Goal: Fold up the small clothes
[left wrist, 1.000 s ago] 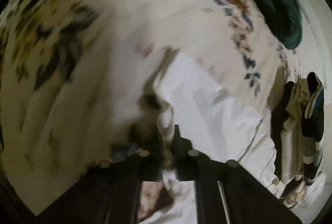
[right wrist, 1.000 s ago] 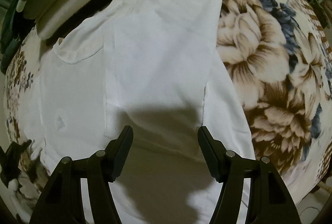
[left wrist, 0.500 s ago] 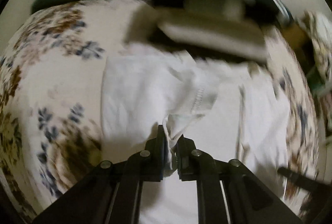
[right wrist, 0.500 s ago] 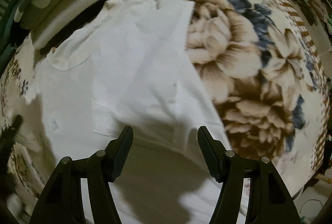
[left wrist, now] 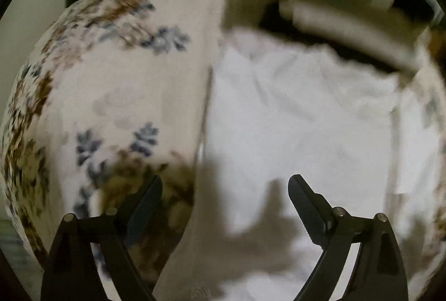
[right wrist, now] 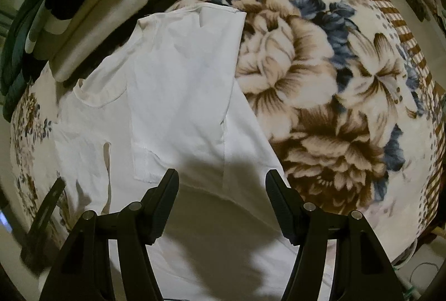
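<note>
Nearby, folded clothes stack (right wrist: 92, 22) beside white shirt (right wrist: 181, 83) on floral blanket (right wrist: 320, 83).

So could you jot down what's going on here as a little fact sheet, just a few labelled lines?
surface: floral blanket, cream with brown and blue flowers
garment: white T-shirt lying flat, one side folded over the middle
left hand-held gripper: open, holding nothing, above the shirt's edge
right hand-held gripper: open, holding nothing, over the shirt's lower part
nearby: pile of folded clothes past the collar
image quality: left view blurred
</note>
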### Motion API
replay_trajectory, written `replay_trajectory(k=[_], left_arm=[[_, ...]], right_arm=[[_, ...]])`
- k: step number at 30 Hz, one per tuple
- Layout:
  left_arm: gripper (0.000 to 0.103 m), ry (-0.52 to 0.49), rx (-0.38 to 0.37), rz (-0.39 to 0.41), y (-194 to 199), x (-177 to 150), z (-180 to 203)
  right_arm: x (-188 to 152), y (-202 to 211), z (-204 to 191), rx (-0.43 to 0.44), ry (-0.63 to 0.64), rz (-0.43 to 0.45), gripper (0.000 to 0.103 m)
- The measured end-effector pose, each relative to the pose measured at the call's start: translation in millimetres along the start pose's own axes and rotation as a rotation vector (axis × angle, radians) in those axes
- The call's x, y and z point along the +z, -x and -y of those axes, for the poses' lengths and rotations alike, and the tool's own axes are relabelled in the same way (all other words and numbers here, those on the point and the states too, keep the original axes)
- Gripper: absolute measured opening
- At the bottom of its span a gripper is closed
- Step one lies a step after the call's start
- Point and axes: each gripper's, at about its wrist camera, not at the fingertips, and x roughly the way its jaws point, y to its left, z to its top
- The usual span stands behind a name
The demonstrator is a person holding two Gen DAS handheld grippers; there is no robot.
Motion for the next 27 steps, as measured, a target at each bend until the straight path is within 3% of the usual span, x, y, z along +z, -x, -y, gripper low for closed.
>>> replay_trajectory(k=[2,4,8,14,19,24,27], left_arm=[[0.092,-0.037,0.010,-0.039,-23.4,-2.7,9.1],[0.092,-0.043,0.013,-0.015,-15.9,-3.4,11.2],[0.092,-0.012,-0.003,0.062,34.2,-12.9,10.3],[0.092,0.019,-0.008,0.082,113.6,-62.4,30.3],[0.092,0.032,-0.008,-0.031,155.1,-150.2,93.2],[0.092,0.081,-0.063,-0.240,156.0,-245.1,189.8],[0.092,0.115,-0.089,-0.293,146.9,-277.7,246.0]], right_arm=[[2.7,4.2,4.1,0.005,-0.015,-0.013,0.067],[7.3,10.6,9.2,0.011,-0.022,-0.023,0.067],[9.3,39.0,31.7,0.060,-0.012,-0.071,0.067],[10.1,70.3,63.0,0.062,0.119,-0.165,0.067],[14.1,87.4,95.6,0.119,0.286,-0.219,0.067],[20.1,100.1,150.7,0.067,0.410,-0.227,0.067],[24.9,94.3,196.3,0.023,0.397,-0.240,0.067]])
